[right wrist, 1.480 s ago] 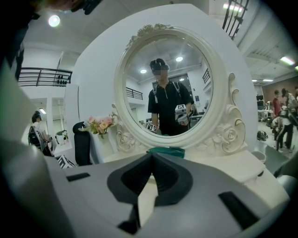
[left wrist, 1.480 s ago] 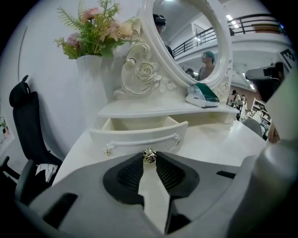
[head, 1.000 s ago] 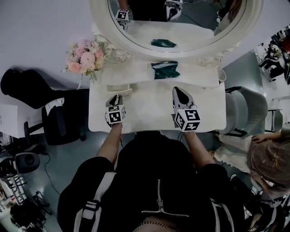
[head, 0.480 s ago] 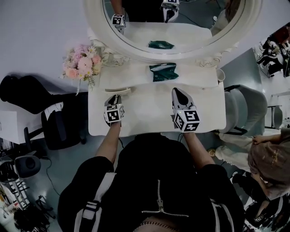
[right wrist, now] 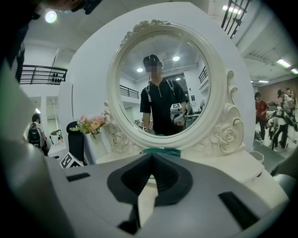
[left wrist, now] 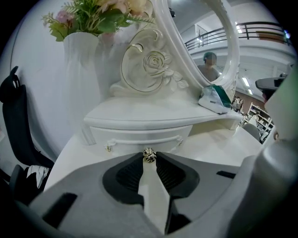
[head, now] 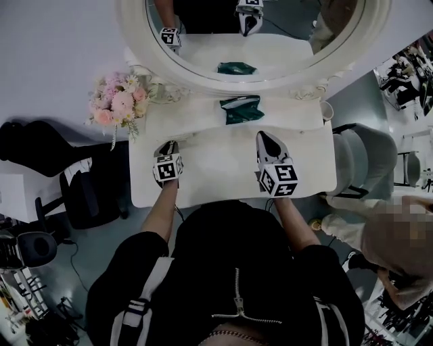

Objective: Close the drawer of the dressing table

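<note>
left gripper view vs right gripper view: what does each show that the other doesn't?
Left only: the drawer front, with its gold knob pinched at the tips of the left tool. Right only: the whole round mirror head-on, and the right tool shut and empty. Both: flowers, green packet, dressing table top.

readable text: none | labels, brands, numbers, signs: none legible in any view

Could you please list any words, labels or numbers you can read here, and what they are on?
No text here can be read.
Green packet: any print is too small to make out.
Marker cubes: black-and-white square patterns only, no letters or numbers.
</note>
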{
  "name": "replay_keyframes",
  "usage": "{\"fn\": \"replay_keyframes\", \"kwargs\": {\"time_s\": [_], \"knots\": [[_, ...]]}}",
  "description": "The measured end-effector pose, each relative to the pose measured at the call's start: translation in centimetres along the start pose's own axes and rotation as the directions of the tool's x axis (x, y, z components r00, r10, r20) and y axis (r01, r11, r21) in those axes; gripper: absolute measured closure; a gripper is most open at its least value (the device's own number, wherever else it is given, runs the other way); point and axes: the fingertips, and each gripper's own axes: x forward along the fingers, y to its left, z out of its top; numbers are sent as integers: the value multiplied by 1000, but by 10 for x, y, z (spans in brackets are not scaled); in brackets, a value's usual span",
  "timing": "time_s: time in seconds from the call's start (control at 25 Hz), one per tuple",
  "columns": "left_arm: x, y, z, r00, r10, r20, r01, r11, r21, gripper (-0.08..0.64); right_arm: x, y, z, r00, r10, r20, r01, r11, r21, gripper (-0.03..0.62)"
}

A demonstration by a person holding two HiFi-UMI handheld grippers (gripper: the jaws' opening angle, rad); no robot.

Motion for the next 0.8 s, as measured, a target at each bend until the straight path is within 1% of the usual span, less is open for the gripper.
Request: {"fn": "replay_keyframes", "kwargs": {"time_s": [0.4, 0.6, 0.76, 0.8], "knots": [[12, 5, 13, 1000, -7, -4, 8, 1000, 13, 466, 2, -5, 0, 1000, -17, -2, 17, 1000, 5, 592], [14, 5, 13, 1000, -7, 0, 7, 1000, 1, 466, 2, -6, 2, 1000, -22, -2, 22, 1000, 6, 592], [13, 4, 13, 1000, -16, 6, 16, 1000, -12, 457, 3, -5, 2, 1000, -17, -2, 17, 1000, 6, 592], [12, 2, 13, 1000, -19, 6, 19, 1000, -9, 442, 3, -4, 2, 1000, -16, -2, 16, 1000, 5, 592]]}}
